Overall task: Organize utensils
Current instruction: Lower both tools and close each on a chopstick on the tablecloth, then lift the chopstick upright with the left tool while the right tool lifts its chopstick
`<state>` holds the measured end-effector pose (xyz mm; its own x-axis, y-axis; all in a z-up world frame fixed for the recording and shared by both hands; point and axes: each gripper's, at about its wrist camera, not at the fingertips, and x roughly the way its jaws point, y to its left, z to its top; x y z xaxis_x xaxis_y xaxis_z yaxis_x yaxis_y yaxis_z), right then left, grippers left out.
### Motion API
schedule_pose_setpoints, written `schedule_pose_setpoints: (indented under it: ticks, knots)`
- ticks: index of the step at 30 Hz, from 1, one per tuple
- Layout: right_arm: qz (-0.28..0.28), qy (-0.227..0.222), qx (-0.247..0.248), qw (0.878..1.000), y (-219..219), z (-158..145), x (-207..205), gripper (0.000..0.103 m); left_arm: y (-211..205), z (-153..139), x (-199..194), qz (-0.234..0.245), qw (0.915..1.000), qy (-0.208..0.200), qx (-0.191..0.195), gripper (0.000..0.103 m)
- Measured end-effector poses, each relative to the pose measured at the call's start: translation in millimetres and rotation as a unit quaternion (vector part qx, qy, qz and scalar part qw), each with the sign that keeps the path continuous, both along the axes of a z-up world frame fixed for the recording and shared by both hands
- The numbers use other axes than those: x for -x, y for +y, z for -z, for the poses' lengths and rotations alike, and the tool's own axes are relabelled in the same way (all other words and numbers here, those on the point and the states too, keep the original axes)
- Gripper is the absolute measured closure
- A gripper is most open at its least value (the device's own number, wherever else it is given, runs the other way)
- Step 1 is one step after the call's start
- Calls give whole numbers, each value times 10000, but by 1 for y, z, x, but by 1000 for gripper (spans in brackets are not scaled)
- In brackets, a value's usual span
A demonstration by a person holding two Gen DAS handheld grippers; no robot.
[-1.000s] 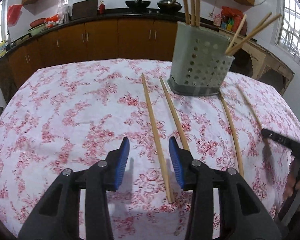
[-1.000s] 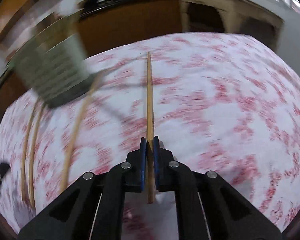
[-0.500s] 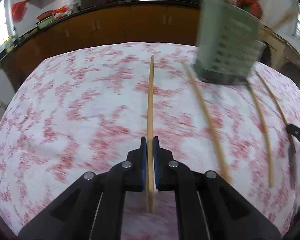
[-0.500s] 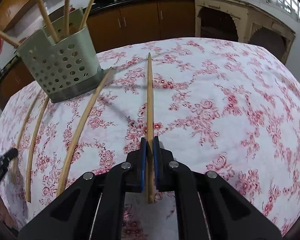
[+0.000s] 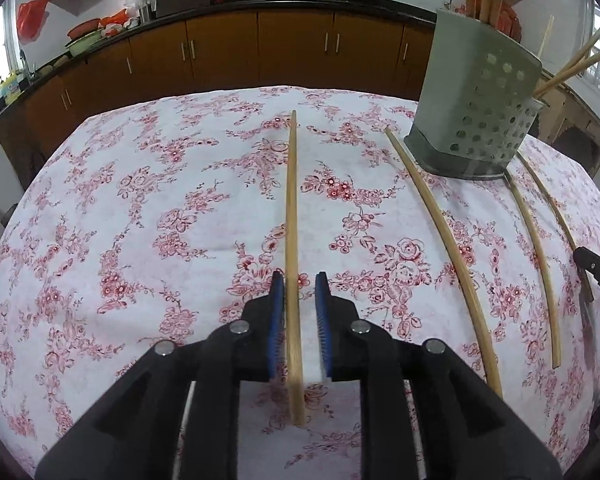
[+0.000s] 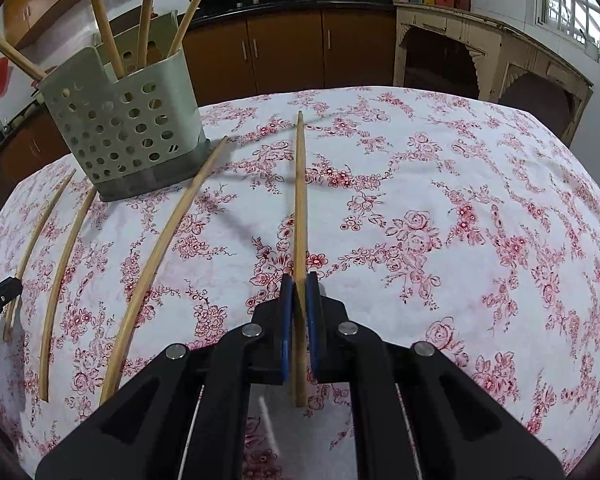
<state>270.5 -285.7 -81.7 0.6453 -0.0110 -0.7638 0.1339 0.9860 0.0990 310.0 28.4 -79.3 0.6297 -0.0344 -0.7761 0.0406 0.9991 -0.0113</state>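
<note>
Chopstick runs up the centre of the left wrist view, lying between the blue pads of the left gripper; jaws have just been opening, a narrow gap shows on the right side of the stick, left pad close against it, contact not certain. Three more loose chopsticks lie on the floral tablecloth toward the right of that frame, fanned below the perforated grey holder at upper right, which already has several sticks standing in it. Right wrist view: right gripper has its pads pressed together on a second chopstick, which points up the frame centre. Holder sits upper left there, three loose sticks below it at left. Brown cabinets cross the background.
</note>
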Motion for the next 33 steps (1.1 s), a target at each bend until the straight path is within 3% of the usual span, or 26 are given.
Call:
schedule_pose_setpoints:
  ticks: [33]
  knots:
    - [-31, 4, -42, 10000, 0, 0, 3, 95, -2, -1, 7, 100, 9999, 9, -100, 84]
